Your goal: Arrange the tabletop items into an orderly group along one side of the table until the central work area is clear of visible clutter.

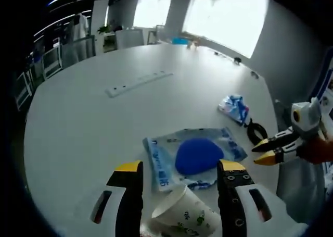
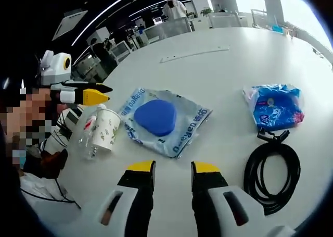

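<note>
A white paper cup (image 1: 184,213) with a green print lies on its side between the wide-apart jaws of my left gripper (image 1: 180,166), which stands open and does not clamp it. In the right gripper view the same cup (image 2: 106,127) rests beside a clear plastic item (image 2: 87,140), with my left gripper (image 2: 99,94) just above it. A blue pad in a light plastic bag (image 1: 195,156) (image 2: 156,117) lies flat mid-table. My right gripper (image 2: 173,166) is open over bare table, holding nothing; it enters the left gripper view from the right (image 1: 260,153).
A blue-and-white tissue packet (image 2: 276,107) (image 1: 234,108) and a coiled black cable (image 2: 273,169) (image 1: 256,132) lie to the right. A long white strip (image 1: 138,83) (image 2: 195,54) sits farther back on the white table (image 1: 78,133). A person (image 2: 36,159) stands at the left edge.
</note>
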`<state>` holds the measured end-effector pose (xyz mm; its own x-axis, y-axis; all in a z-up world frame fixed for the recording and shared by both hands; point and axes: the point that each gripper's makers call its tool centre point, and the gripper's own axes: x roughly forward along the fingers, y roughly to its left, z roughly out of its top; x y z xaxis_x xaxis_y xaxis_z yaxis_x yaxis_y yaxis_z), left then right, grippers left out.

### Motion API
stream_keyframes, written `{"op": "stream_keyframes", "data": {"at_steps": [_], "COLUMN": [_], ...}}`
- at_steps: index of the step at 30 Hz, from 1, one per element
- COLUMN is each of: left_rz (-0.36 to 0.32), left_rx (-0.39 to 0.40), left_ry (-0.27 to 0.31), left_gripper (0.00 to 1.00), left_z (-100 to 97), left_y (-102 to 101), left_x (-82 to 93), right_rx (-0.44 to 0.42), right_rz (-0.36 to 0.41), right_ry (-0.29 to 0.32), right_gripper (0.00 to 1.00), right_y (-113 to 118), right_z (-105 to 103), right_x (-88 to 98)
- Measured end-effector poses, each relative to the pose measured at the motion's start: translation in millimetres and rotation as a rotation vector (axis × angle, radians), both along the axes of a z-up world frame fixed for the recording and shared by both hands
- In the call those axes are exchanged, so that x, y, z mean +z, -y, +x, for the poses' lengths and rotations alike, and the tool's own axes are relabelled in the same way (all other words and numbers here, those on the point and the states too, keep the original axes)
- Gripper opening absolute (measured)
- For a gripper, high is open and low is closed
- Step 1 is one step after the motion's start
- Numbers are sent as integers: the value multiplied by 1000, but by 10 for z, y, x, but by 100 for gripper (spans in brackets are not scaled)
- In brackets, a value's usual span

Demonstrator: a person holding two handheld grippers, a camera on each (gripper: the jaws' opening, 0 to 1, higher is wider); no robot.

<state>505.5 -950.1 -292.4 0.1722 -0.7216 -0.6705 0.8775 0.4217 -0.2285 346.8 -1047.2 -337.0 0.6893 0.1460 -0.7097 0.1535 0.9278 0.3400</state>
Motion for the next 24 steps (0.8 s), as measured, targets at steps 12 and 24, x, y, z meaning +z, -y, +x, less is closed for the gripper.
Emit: {"op": "stream_keyframes", "data": {"at_steps": [12, 24], "left_rz": [8, 16], "left_rx": [-13, -22], "left_ry": [-8, -18], "left_gripper": [53, 52], "left_z": [75, 85], "left_y": [61, 98], "left_x": [-74, -135], "right_rx": [-24, -41], "right_rz": [19, 34], "right_ry": [-12, -15], "right_gripper": [21, 17], "right_y": [-4, -26], "right_z": [64, 99], "right_x": [-74, -118]}}
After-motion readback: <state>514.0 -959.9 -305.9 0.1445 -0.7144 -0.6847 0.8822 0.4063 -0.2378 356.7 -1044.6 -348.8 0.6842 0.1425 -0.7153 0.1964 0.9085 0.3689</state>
